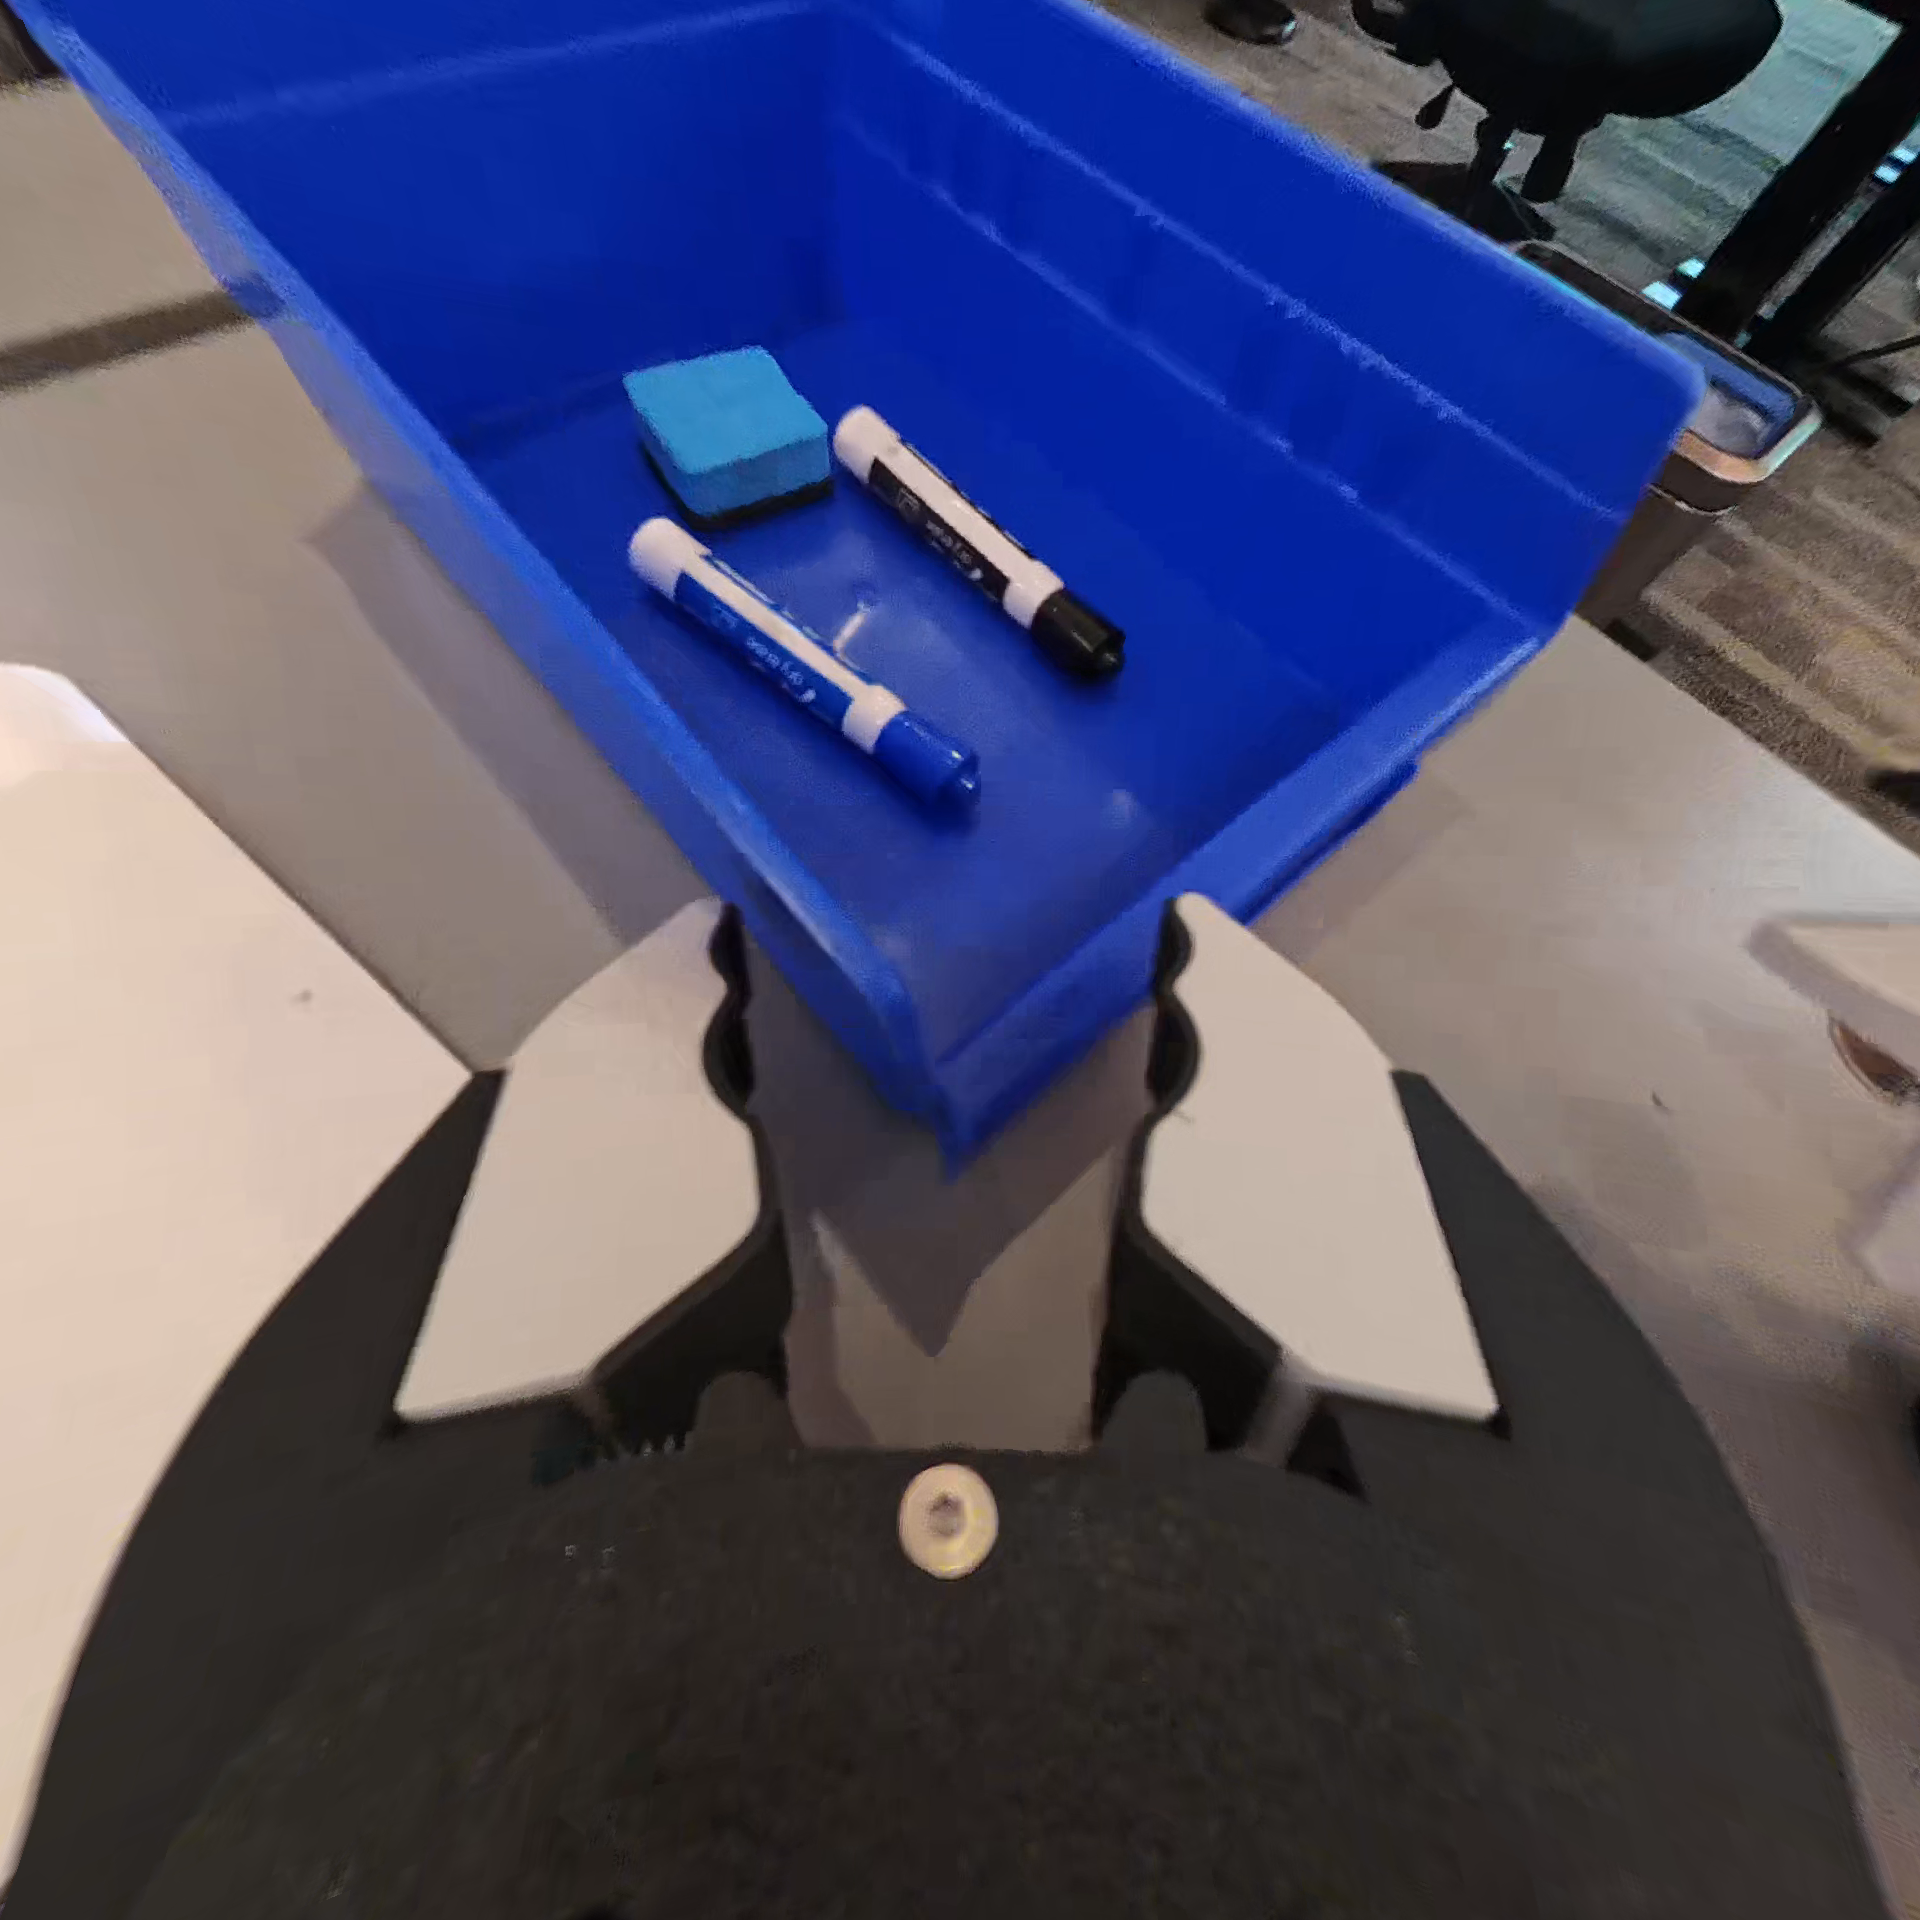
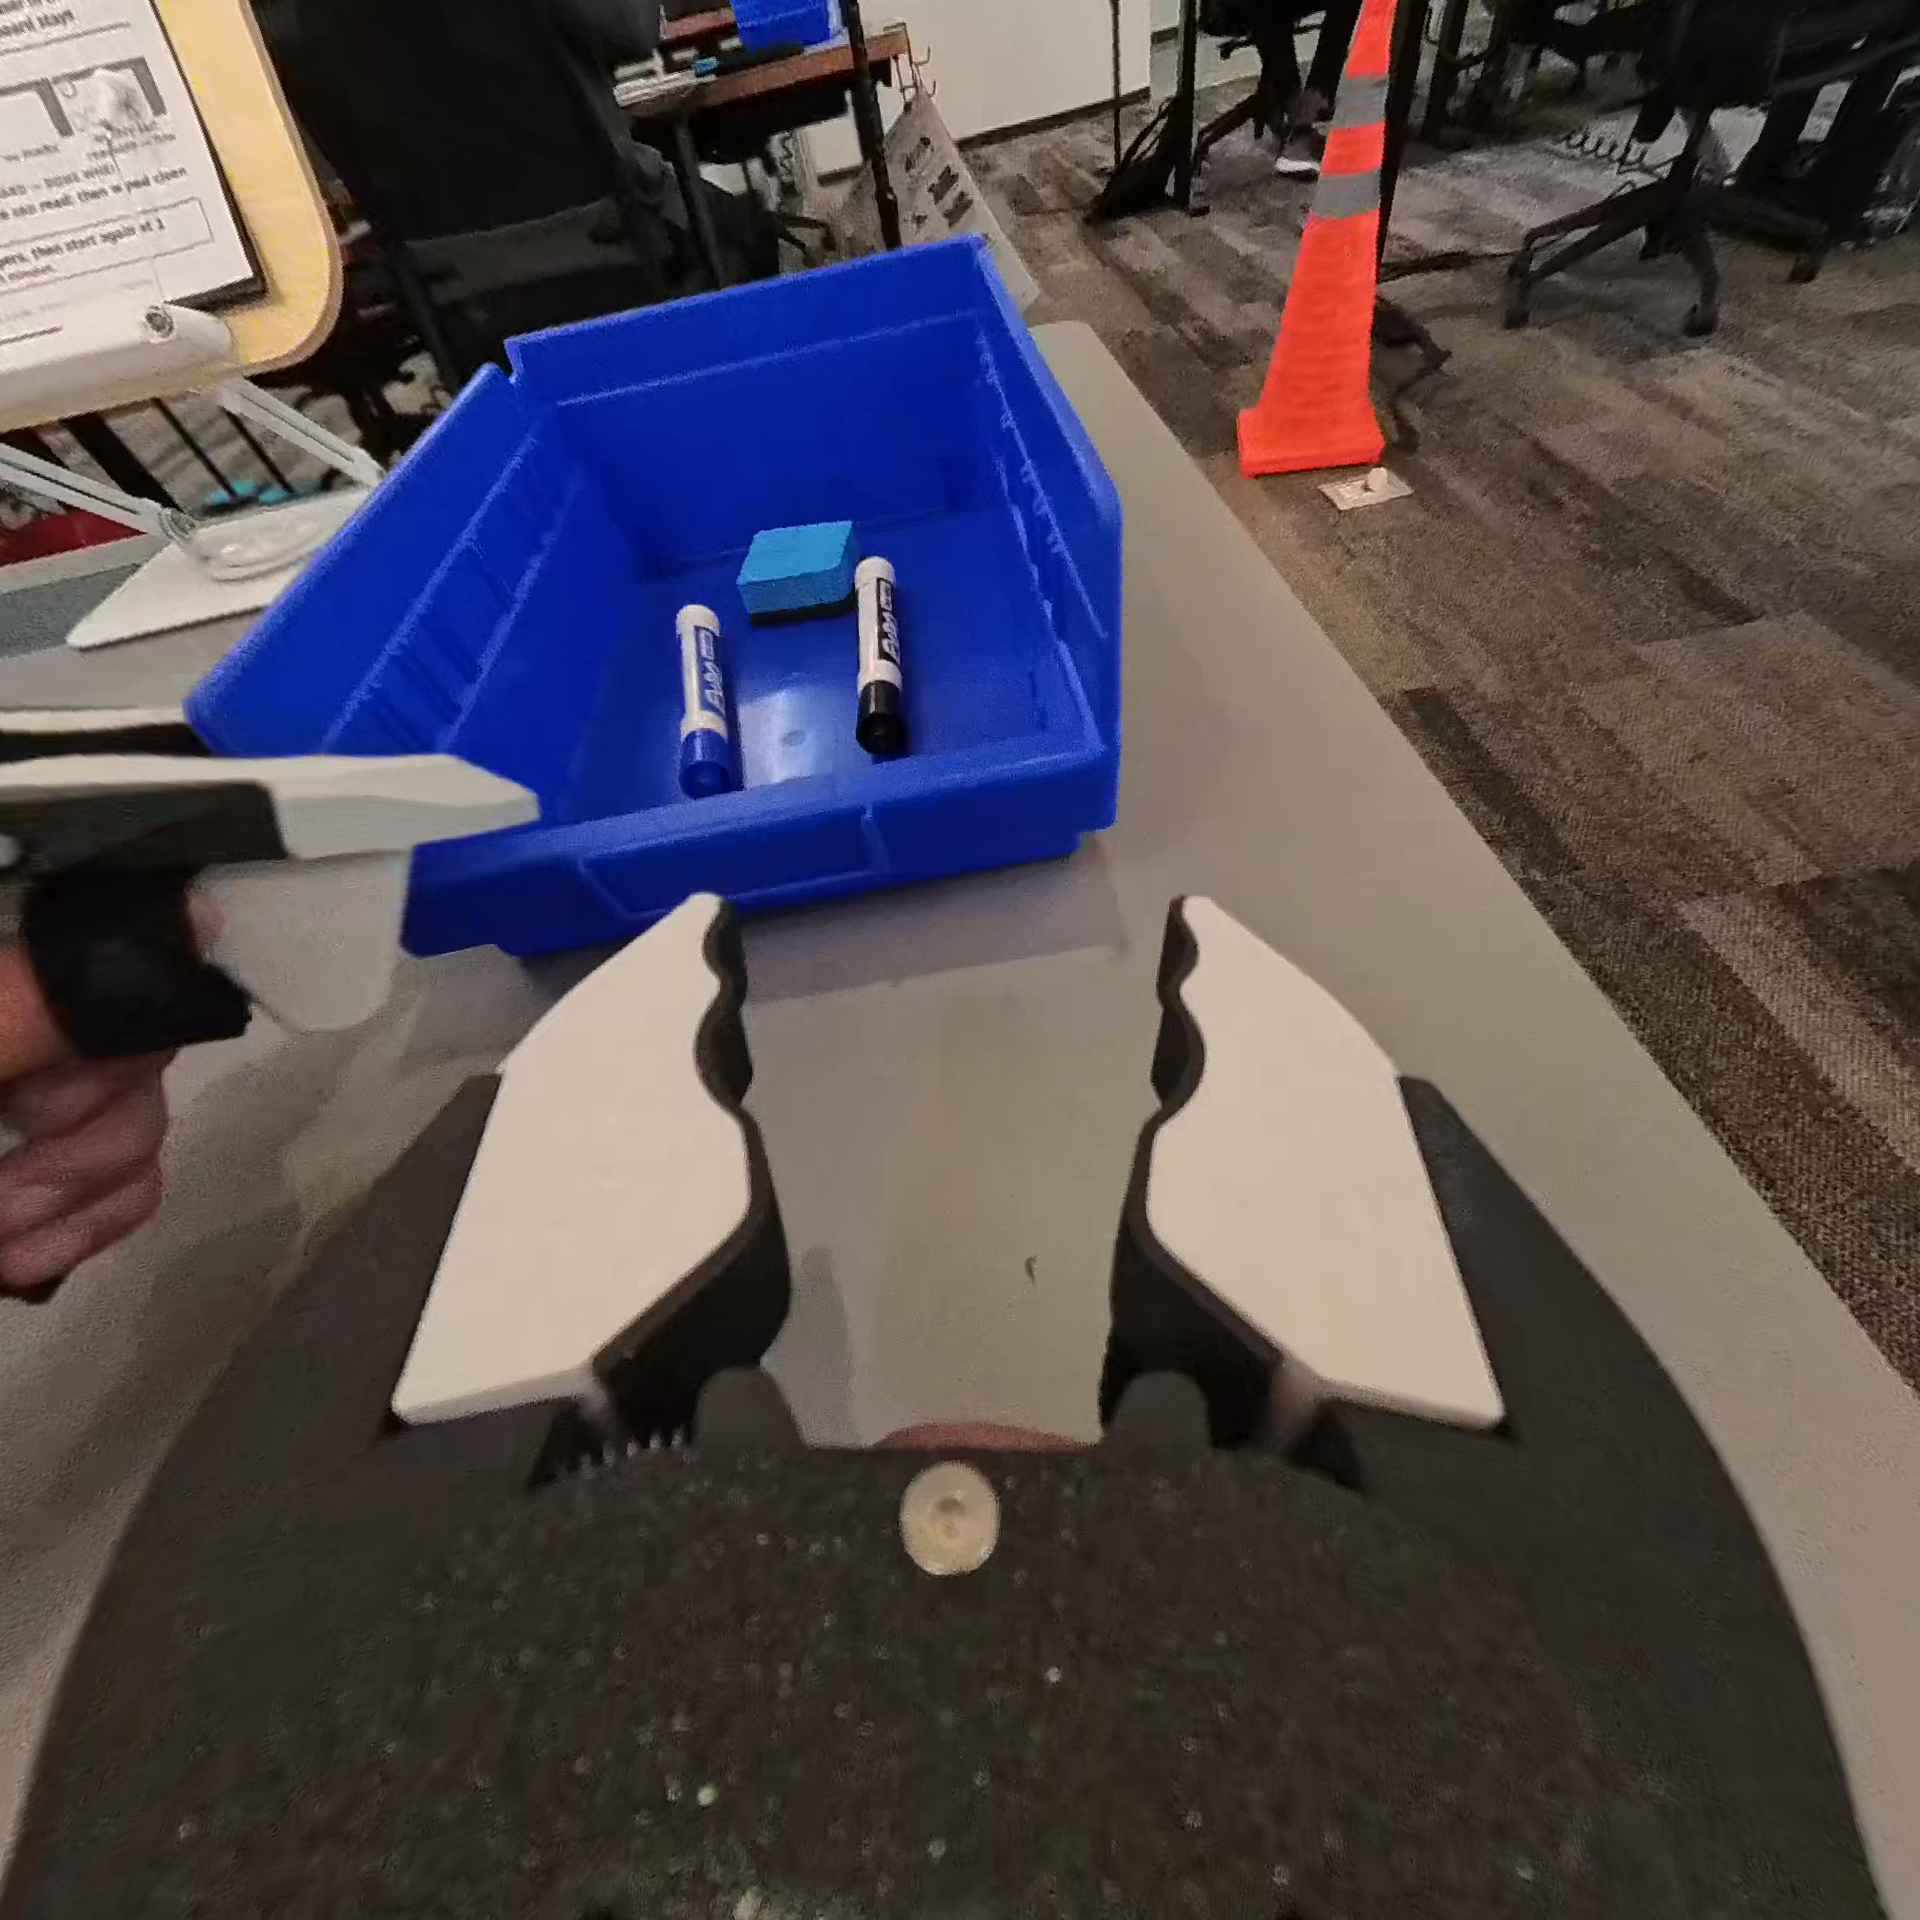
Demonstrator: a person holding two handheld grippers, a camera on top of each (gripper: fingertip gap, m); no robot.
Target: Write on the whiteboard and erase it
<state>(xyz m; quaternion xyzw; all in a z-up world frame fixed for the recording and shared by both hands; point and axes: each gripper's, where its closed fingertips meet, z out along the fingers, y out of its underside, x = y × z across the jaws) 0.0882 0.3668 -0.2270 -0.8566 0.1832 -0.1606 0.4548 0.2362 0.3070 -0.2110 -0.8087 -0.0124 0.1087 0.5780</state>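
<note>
While both tools hang over the grey table (image 2: 1299, 831) with nothing in them, the left gripper (image 1: 951, 925) has its fingers spread at the near corner of the blue bin (image 1: 1143, 312). Ahead of it inside lie the eraser (image 1: 727, 442), the blue marker (image 1: 800, 670) and the black marker (image 1: 977, 540). Farther back from the bin, the right gripper (image 2: 951, 920) is also spread wide, with an orange cone (image 2: 1330, 281) beyond to its right.

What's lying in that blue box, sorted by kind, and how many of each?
In the blue bin:
Markers: 2, a blue-capped marker and a black-capped marker
Erasers: 1, a blue eraser
Total: 3
</note>
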